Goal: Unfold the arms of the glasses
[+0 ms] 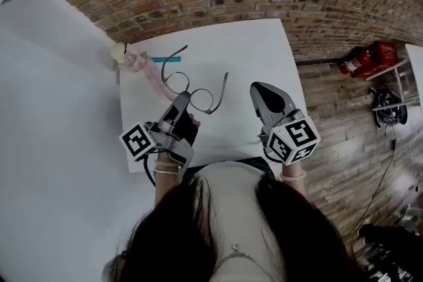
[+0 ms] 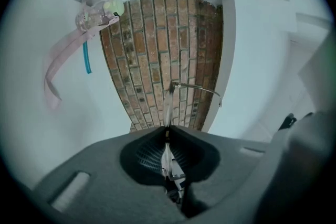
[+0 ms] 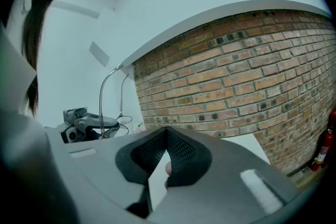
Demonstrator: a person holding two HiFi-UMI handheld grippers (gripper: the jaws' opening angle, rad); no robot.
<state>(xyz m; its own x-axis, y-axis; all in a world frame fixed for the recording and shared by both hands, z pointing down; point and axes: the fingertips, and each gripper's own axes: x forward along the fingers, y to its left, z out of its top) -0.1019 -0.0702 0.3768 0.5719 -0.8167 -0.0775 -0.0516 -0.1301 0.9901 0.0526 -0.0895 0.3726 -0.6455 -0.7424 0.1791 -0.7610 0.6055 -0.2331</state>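
Thin dark-rimmed glasses point(image 1: 198, 90) rest on the white table point(image 1: 264, 49), both arms spread away from the lenses. My left gripper point(image 1: 184, 98) is shut on the rim of the near lens; in the left gripper view the lens edge point(image 2: 167, 108) rises from the closed jaws point(image 2: 167, 131) and one arm point(image 2: 197, 88) runs off to the right. My right gripper point(image 1: 260, 87) hovers to the right of the glasses, shut and holding nothing. From the right gripper view point(image 3: 167, 131) I see the two glasses arms point(image 3: 101, 97) standing up beside the left gripper point(image 3: 84, 124).
A pink strap with a pale yellow ball point(image 1: 124, 53) and a teal stick point(image 1: 162, 59) lie at the table's far left corner. A red fire extinguisher point(image 1: 365, 59) sits on the brick floor to the right. A white wall borders the table's left.
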